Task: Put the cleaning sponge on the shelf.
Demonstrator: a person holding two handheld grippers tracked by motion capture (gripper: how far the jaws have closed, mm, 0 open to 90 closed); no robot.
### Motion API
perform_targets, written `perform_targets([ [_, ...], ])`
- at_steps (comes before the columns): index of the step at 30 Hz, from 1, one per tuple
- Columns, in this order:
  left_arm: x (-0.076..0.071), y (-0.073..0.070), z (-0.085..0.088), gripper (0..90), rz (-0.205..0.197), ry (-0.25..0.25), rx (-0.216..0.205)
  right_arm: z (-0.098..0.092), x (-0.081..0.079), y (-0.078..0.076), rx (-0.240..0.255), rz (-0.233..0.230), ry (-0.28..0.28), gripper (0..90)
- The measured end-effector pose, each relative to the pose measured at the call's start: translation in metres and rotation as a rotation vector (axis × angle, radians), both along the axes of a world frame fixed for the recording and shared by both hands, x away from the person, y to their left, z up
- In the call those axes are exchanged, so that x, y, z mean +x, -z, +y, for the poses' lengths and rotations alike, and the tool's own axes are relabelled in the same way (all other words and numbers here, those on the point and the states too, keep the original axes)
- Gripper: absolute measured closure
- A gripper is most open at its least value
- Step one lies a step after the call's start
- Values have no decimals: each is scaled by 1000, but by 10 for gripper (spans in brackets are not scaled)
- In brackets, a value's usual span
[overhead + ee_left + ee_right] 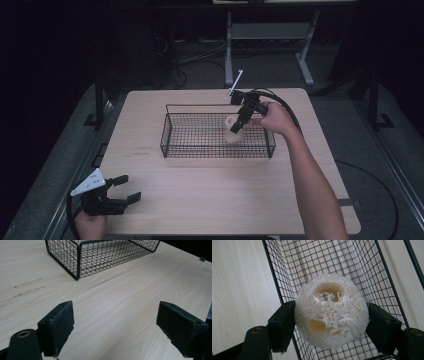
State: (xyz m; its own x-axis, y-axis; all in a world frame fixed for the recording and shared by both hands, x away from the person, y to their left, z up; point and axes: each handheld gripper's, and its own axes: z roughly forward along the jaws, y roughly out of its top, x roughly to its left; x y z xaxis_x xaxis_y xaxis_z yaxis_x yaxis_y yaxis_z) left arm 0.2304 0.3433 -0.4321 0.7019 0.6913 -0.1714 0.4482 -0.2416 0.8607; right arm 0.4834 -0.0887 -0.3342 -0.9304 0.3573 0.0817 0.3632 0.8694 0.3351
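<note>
Clamped a pale loofah sponge [331, 312] across its width in the right gripper [239, 122], both black pads pressed into the fibrous flanks and the holed cut face turned toward the gripper's own camera; gripped at the sides, presumably, to stop so soft and springy a piece from slipping while carried. Hung it over the right end of the black wire basket [170, 135], down among the walls by the look of the high view, though could not tell whether touching the mesh floor or just above it. Judged as a placing step, meant to end with the sponge set down in the basket, release not yet made. Reached in with the right hand [275, 119] from the basket's right side, forearm stretched diagonally up from the near edge of the wooden table [210, 200], wrist bent to tip the gripper down and leftward into the basket, cable looped away behind. Parked the left gripper [125, 192] near the table's near left corner, well apart from the basket, low over bare wood, jaws spread wide with nothing between them and aimed toward the basket's near left corner; set aside there, probably, to leave the basket free for the other hand. Gripped it from behind with the left hand [90, 226] at the table's edge.
</note>
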Motion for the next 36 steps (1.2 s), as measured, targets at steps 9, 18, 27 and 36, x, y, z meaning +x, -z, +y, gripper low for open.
perform_targets([
  [9,0,0,-1,134,3,4,4,-1,0,18,-16,22,8,288],
  [18,0,0,-1,134,3,2,-1,-3,2,26,-15,34,19,288],
  [27,1,0,-2,134,4,7,3,-5,2,38,-26,41,24,288],
  [36,1,0,-1,134,5,6,2,0,5,42,-18,34,24,288],
])
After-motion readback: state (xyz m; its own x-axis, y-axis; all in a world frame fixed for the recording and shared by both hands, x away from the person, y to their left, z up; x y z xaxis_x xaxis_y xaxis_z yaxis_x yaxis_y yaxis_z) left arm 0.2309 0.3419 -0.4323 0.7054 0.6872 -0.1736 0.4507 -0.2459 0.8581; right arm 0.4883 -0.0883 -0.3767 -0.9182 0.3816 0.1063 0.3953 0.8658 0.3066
